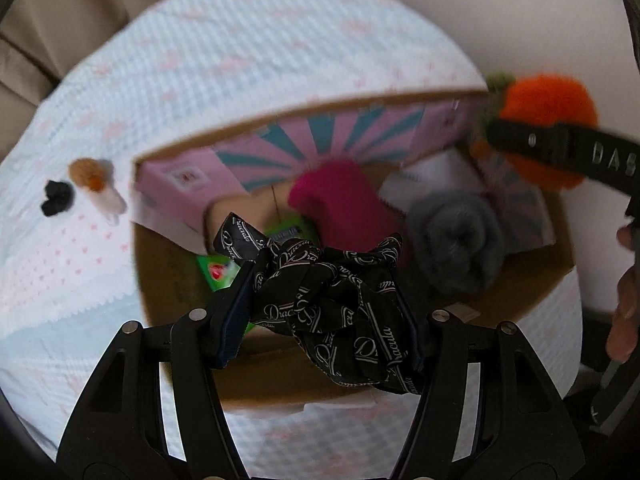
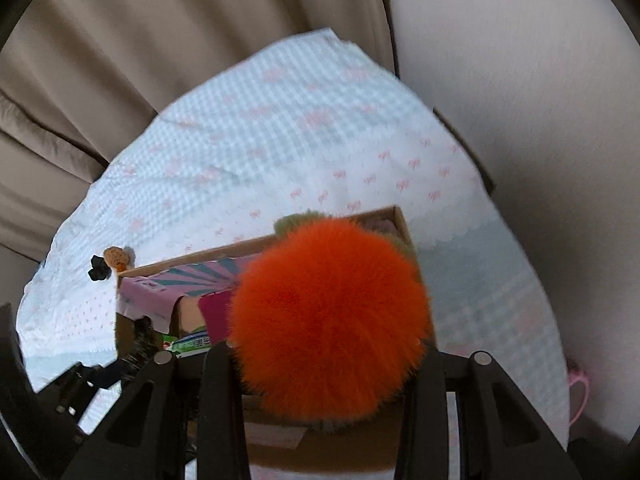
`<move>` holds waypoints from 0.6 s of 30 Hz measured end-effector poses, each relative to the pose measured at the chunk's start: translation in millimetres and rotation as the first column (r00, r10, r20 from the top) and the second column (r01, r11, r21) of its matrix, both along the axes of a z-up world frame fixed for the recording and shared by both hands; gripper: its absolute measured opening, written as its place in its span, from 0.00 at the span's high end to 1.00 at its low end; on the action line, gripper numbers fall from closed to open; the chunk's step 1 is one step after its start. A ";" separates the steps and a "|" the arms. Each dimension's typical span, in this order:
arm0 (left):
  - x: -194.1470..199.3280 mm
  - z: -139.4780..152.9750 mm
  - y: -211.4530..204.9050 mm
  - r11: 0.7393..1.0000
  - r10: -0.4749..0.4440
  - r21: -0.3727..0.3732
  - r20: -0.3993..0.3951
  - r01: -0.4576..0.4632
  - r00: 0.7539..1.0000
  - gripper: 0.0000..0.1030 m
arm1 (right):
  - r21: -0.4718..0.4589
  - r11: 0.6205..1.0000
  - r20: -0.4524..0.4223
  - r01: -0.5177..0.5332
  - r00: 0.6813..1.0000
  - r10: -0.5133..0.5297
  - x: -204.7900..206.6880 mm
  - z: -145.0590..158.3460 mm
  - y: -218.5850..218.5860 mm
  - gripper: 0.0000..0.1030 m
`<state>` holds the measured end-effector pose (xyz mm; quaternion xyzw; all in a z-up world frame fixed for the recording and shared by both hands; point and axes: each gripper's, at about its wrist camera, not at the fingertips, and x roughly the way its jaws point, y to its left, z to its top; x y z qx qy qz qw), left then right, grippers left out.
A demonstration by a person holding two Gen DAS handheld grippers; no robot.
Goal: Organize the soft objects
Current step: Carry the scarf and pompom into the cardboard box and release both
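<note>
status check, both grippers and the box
Left gripper shut on black scarf, over cardboard box. Right gripper shut on orange pompom. Nothing blocking.

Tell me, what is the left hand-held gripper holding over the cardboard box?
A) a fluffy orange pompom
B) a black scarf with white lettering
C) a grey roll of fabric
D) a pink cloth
B: the left hand-held gripper is shut on the black scarf with white lettering, above the cardboard box; the orange pompom is in the right hand-held gripper.
</note>
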<state>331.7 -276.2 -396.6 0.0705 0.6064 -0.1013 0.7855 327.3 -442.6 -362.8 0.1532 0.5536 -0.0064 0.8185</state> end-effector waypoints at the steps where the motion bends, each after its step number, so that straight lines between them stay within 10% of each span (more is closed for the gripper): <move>1: 0.1 -5.1 0.4 1.000 0.006 0.003 -0.014 -0.006 1.000 0.43 | 0.002 1.000 -0.020 -0.001 1.000 0.001 3.3 -6.3 0.3 0.67; 5: 0.5 -8.2 5.6 1.000 0.028 -0.007 -0.032 -0.029 0.999 0.40 | -0.007 1.000 -0.057 -0.026 0.998 0.025 11.7 -18.7 2.9 0.63; 7: 0.8 -5.6 2.1 1.000 0.006 0.024 -0.027 -0.006 1.000 0.20 | -0.010 0.999 -0.056 -0.032 0.998 0.031 13.0 -20.3 4.9 0.60; 11: 1.6 -2.6 -1.2 0.999 -0.039 0.022 -0.046 0.040 0.998 0.01 | 0.010 0.999 -0.045 -0.050 0.998 0.050 15.9 -19.7 7.5 0.04; 18: 2.3 11.5 3.6 1.000 -0.014 0.010 -0.027 0.014 1.000 0.01 | 0.014 0.999 -0.010 -0.042 0.999 0.042 3.7 -9.7 6.3 0.00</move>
